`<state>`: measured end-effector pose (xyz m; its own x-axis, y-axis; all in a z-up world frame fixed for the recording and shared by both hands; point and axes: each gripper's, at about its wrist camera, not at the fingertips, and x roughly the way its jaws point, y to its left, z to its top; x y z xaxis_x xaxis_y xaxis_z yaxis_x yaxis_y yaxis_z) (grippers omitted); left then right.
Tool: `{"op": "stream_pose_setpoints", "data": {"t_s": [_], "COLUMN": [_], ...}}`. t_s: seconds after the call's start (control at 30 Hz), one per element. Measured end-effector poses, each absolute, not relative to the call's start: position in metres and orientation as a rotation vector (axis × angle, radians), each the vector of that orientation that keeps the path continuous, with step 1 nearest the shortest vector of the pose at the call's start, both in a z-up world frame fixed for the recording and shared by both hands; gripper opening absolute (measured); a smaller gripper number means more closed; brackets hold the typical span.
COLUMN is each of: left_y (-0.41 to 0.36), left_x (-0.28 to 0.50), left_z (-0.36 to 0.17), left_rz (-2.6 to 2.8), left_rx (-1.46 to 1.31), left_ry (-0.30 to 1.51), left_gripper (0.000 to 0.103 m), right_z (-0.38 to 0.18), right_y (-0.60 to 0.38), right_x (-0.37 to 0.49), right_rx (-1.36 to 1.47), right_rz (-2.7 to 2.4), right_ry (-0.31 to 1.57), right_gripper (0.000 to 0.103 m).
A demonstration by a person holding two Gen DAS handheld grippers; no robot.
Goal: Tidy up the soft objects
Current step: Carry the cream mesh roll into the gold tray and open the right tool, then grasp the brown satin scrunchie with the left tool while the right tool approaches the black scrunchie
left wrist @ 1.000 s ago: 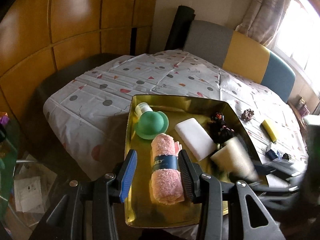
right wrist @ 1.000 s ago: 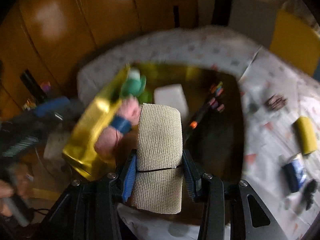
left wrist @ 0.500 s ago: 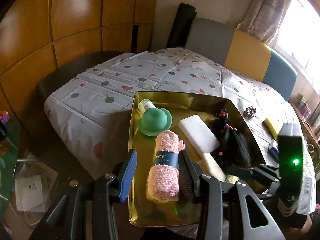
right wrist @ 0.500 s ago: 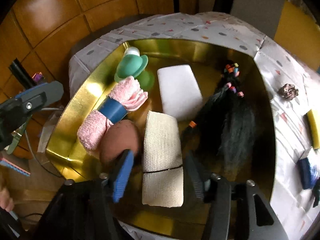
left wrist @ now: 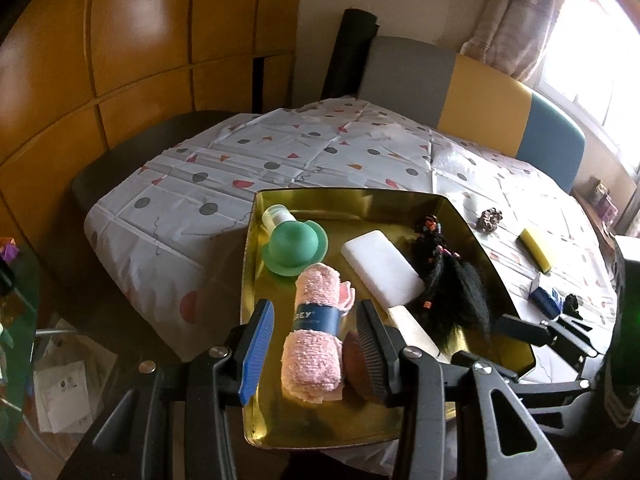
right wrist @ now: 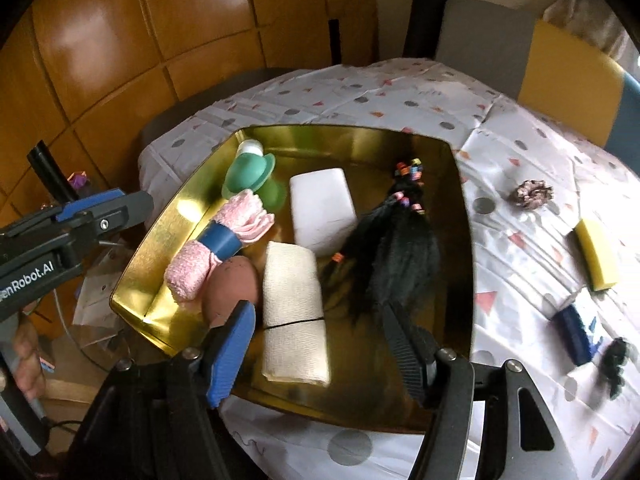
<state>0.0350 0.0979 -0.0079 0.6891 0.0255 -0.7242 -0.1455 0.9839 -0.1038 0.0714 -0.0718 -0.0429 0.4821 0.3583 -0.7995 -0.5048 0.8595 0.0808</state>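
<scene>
A gold tray (right wrist: 460, 216) on the table holds a pink towel roll (left wrist: 316, 336) with a blue band, a green dome-shaped toy (left wrist: 294, 246), a white sponge block (right wrist: 322, 210), a black hair bundle (right wrist: 396, 248), a brown egg-shaped sponge (right wrist: 232, 284) and a beige bandage roll (right wrist: 294, 308). My right gripper (right wrist: 320, 354) hovers over the bandage roll. Its jaws are opening, the roll lies between them and the pads stand clear of it. My left gripper (left wrist: 316, 354) is open above the towel roll without touching it.
On the dotted tablecloth (right wrist: 500, 128) right of the tray lie a brown scrunchie (right wrist: 532, 194), a yellow sponge (right wrist: 596, 256), a blue packet (right wrist: 574, 330) and a black hair tie (right wrist: 614, 364). A padded bench back (left wrist: 480, 92) and wood panelling stand behind.
The right gripper brought the beige roll down into the tray beside the brown sponge, let it go and spread its jaws. The left gripper stayed in place.
</scene>
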Motion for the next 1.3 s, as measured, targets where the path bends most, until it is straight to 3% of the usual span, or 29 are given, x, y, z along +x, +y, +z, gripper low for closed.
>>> {"op": "stream_pose_setpoints", "data": {"t_s": [0.77, 1.3], "left_y": [0.039, -0.062], "left_x": [0.052, 0.125], "left_z": [0.007, 0.033], "left_rz": [-0.023, -0.26], "left_rx": [-0.022, 0.098], "left_ry": [0.804, 0.835], "left_gripper": [0.043, 0.043], "right_z": [0.001, -0.035], "right_y": [-0.246, -0.411], "right_x": [0.089, 0.093], "right_rx": [-0.041, 0.244], "right_rz": [0.157, -0.237], "right_ry": [0.789, 0.797], "right_gripper": [0.072, 0.075]}}
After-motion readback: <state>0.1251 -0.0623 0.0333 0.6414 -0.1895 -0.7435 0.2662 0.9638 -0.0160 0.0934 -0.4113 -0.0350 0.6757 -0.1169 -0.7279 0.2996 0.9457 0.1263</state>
